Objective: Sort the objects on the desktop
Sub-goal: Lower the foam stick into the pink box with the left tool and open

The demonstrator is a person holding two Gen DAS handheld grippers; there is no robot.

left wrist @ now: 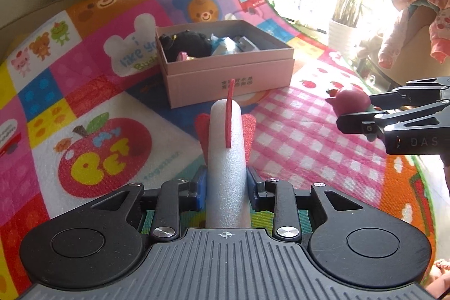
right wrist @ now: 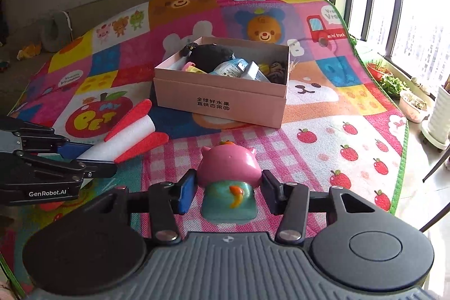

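Both grippers are carrying toys toward the pink box (right wrist: 222,100) — the left gripper (left wrist: 226,187) is clamping the foam rocket (left wrist: 226,159) while the right gripper (right wrist: 229,187) is squeezing the pink pig figurine (right wrist: 228,167) — and each next needs positioning over the box before letting go.

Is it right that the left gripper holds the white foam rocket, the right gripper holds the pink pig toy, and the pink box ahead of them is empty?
Not entirely. The pink box is not empty: the right wrist view shows a black plush toy and several small packets inside. The rest holds: the left gripper grips the white foam rocket, and the right gripper holds the pink pig toy.
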